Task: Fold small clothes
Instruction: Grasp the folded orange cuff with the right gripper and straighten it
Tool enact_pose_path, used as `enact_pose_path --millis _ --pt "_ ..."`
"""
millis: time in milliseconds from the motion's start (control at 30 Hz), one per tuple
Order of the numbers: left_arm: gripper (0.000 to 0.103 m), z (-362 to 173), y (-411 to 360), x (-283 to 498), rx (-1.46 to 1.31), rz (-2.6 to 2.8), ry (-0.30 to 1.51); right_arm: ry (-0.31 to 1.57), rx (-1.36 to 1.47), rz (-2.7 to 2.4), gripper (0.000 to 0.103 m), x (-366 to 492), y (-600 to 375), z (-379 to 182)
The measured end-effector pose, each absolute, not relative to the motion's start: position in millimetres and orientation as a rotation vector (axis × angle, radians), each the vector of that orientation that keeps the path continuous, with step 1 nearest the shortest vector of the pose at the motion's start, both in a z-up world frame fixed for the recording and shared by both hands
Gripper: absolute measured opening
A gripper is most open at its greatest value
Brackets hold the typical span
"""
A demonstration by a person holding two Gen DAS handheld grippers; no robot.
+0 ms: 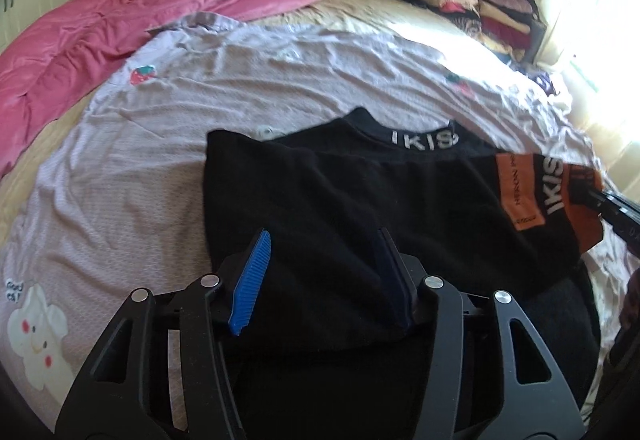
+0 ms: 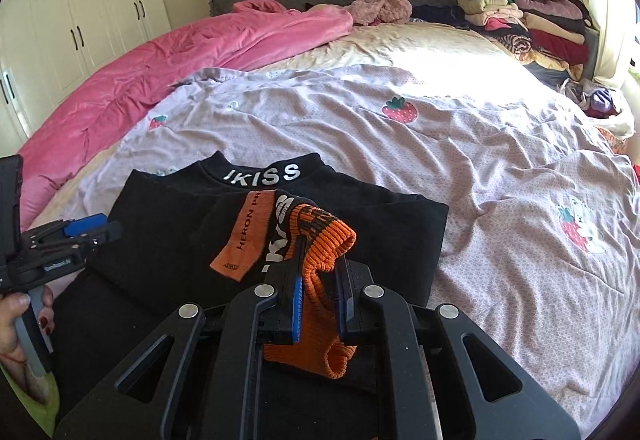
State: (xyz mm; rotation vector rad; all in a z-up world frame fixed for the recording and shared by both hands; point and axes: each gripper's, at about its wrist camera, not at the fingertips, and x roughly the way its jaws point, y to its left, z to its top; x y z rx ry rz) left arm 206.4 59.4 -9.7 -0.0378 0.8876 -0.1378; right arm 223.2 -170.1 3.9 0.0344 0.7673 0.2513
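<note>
Nearest our right gripper [image 2: 318, 280], the jaws are closed on the orange ribbed cuff [image 2: 324, 240] of the black sweater [image 2: 168, 240]; the cuff bunches between the blue pads and droops below them. The sleeve is drawn in over the sweater's body, its orange label lying on the black fabric. Our left gripper [image 1: 324, 276] hovers over the sweater's near part, jaws well apart and holding nothing; whether the pads touch the cloth we cannot tell. The sweater lies flat on the lilac bedsheet [image 2: 500, 167] near the bed's near edge, collar with white lettering [image 2: 262, 172] pointing toward the headboard, so its long axis runs near to far. From the right gripper the body of the sweater lies ahead and to the left; the left gripper is the nearer one to its far-side edge. We judge the coming move to be laying this sleeve across the body, then releasing. Farther off, a pink duvet [image 2: 160, 67] is heaped along the bed's left edge. Stacked folded clothes [image 2: 532, 23] fill the far right corner.
</note>
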Motion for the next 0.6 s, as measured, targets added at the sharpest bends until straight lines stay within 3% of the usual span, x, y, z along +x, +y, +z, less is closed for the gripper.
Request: enact_pose_path --millis 200,333,433,600 --pt "0.046 -35 65 214 -0.038 -0.135 0.957 0.773 -0.026 0.176 0.014 226 -168 -7" --pt "0.046 -34 65 211 -0.041 -0.137 0.95 0.763 -0.034 0.113 0.021 222 -171 -11" --pt "0.046 -34 66 210 -0.046 -0.139 0.949 0.726 -0.024 0.086 0.033 213 -173 -7" --pt "0.046 -34 65 210 -0.048 -0.139 0.947 0.726 -0.001 0.205 0.037 208 -156 -8"
